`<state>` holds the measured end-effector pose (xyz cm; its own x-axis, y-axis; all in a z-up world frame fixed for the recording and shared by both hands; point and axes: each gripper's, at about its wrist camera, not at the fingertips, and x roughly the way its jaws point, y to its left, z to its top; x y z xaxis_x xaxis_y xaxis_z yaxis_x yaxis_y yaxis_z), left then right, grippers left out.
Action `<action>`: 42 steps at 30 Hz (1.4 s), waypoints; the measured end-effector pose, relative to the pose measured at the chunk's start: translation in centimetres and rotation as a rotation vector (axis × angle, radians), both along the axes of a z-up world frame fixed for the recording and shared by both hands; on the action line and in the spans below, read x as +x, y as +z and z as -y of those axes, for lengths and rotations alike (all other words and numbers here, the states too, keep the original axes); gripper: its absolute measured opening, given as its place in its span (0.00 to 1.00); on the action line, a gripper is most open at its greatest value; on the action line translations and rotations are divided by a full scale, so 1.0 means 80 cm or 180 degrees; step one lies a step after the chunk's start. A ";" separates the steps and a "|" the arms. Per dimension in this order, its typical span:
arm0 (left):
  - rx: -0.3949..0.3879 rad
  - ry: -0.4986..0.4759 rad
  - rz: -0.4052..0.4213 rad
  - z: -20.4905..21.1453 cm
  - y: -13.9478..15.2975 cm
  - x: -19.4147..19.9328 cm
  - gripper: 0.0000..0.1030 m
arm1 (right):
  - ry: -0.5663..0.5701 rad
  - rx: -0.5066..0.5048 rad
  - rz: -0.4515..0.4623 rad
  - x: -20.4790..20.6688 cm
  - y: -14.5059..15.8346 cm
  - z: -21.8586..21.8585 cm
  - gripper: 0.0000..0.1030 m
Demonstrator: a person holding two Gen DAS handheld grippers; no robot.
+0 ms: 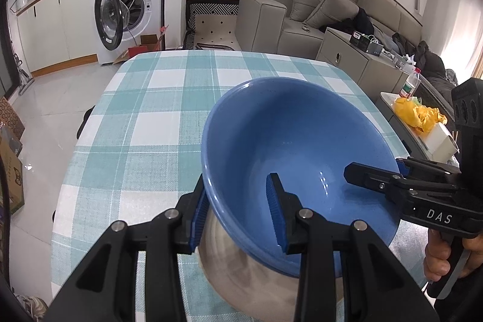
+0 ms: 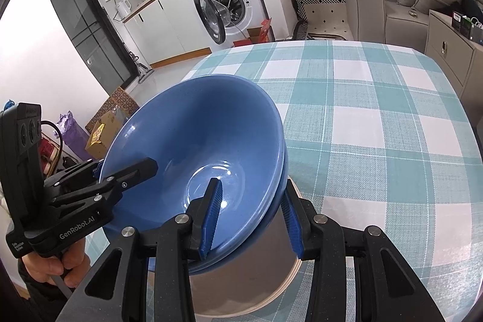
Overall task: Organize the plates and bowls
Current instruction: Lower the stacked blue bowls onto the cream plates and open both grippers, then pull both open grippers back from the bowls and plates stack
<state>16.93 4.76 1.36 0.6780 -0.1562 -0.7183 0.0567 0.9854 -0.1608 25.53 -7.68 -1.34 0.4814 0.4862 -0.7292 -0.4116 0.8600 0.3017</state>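
A blue bowl [image 1: 289, 141] sits nested in a second blue bowl [image 2: 277, 195], whose rim shows just under it in the right wrist view. Both rest on a pale plate [image 1: 241, 270], also seen in the right wrist view [image 2: 250, 285], on the checked table. My left gripper [image 1: 238, 216] straddles the left rim, one finger inside and one outside, with a gap to the wall. My right gripper [image 2: 250, 219] straddles the opposite rim of both bowls the same way. Each gripper shows in the other's view, the right one [image 1: 371, 174] and the left one [image 2: 126, 174].
The table [image 1: 169, 98] carries a teal and white checked cloth. A washing machine [image 1: 126, 8] with its door open stands beyond it, a grey sofa [image 1: 302, 14] at the back. A side table with a yellow bag [image 1: 419, 116] and a bottle stands to the right.
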 end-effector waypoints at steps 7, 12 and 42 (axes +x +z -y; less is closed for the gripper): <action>0.0109 -0.0066 0.0078 0.004 0.005 -0.013 0.57 | 0.0026 0.0022 0.0005 -0.002 0.000 0.002 0.44; 0.0166 0.0035 0.0179 -0.005 0.015 -0.029 0.81 | 0.0034 -0.0003 0.0122 -0.012 0.008 0.010 0.66; 0.0521 0.0417 0.1027 -0.012 -0.012 -0.165 1.00 | 0.0078 0.0159 0.1294 -0.181 -0.017 0.069 0.99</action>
